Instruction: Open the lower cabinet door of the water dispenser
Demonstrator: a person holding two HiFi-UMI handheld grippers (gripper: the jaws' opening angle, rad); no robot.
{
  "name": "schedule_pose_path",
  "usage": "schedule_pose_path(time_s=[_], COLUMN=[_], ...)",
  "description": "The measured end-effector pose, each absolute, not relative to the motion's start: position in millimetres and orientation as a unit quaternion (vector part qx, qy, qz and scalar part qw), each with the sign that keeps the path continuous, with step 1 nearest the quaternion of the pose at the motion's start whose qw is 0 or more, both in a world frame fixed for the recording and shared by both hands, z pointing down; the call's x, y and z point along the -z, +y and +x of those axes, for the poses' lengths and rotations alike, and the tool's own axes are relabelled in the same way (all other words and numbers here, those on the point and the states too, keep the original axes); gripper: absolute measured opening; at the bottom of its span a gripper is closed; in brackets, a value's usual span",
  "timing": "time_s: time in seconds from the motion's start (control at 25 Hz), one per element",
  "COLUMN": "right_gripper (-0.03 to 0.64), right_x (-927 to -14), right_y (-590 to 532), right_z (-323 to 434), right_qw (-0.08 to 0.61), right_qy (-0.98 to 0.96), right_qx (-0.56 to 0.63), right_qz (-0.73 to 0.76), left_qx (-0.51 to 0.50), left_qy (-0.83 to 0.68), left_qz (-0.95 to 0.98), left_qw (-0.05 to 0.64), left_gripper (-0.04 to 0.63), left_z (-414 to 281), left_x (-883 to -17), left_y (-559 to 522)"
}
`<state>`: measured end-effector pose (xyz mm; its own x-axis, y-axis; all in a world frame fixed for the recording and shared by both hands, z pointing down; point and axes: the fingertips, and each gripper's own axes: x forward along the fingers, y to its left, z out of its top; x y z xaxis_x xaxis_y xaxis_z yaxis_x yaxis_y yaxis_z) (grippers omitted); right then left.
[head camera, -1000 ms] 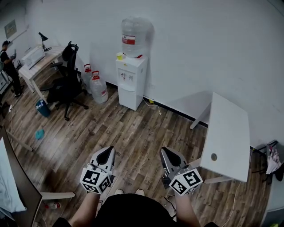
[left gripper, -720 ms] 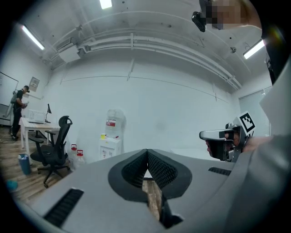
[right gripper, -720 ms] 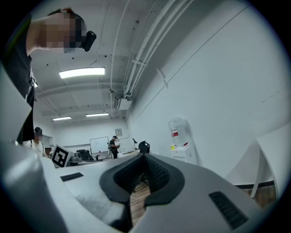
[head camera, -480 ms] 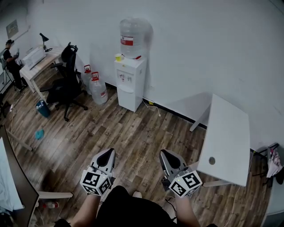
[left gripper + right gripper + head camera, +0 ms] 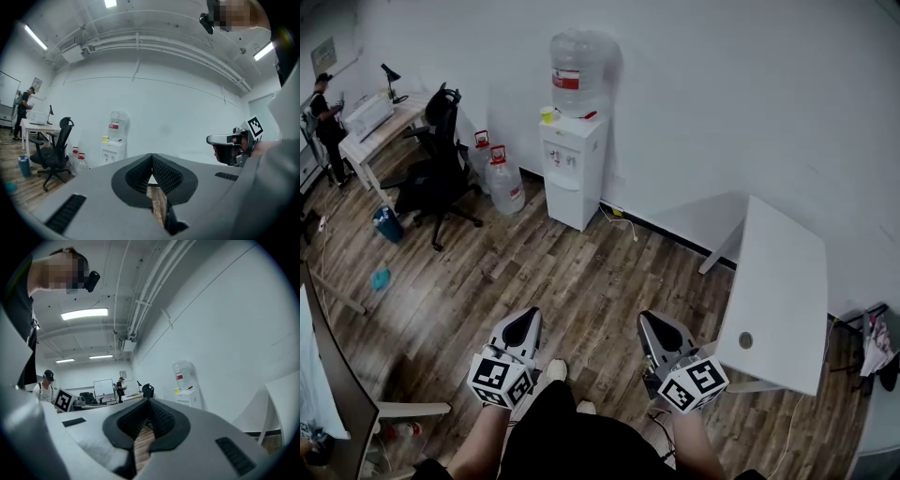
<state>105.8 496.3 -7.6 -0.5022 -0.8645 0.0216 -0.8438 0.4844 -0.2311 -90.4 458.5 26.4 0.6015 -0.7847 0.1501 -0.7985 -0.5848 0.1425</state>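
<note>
The white water dispenser [image 5: 573, 169] stands against the far wall with a clear bottle [image 5: 575, 75] on top; its lower cabinet door [image 5: 564, 206] is closed. It shows small in the left gripper view as the dispenser [image 5: 113, 149] and in the right gripper view as the dispenser [image 5: 188, 397]. My left gripper [image 5: 527, 322] and right gripper [image 5: 650, 323] hang side by side low in the head view, far from the dispenser over the wood floor. Both are shut with nothing between their jaws.
Two spare water bottles [image 5: 501, 180] stand left of the dispenser. A black office chair [image 5: 436, 169] and a desk [image 5: 384, 127] are at the left, with a person [image 5: 326, 127] beyond. A white table [image 5: 778, 291] stands at the right. A cable [image 5: 623, 223] lies by the dispenser.
The view has shifted slightly toward the dispenser as the person steps forward, one shoe now ahead. Both grippers keep their place and stay shut.
</note>
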Motion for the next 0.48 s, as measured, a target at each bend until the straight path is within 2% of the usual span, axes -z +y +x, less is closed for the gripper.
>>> schedule_pose_path(time_s=[0.48], right_gripper=[0.023], right_x=[-3], right_y=[443], right_z=[108], right_qw=[0.052], right_qy=[0.853], right_qx=[0.115], right_qz=[-0.506], left_qx=[-0.041], left_qy=[-0.438], left_qz=[0.891], left_qw=[0.110], left_gripper=[0.014], left_z=[-86], left_x=[-40], left_y=[400])
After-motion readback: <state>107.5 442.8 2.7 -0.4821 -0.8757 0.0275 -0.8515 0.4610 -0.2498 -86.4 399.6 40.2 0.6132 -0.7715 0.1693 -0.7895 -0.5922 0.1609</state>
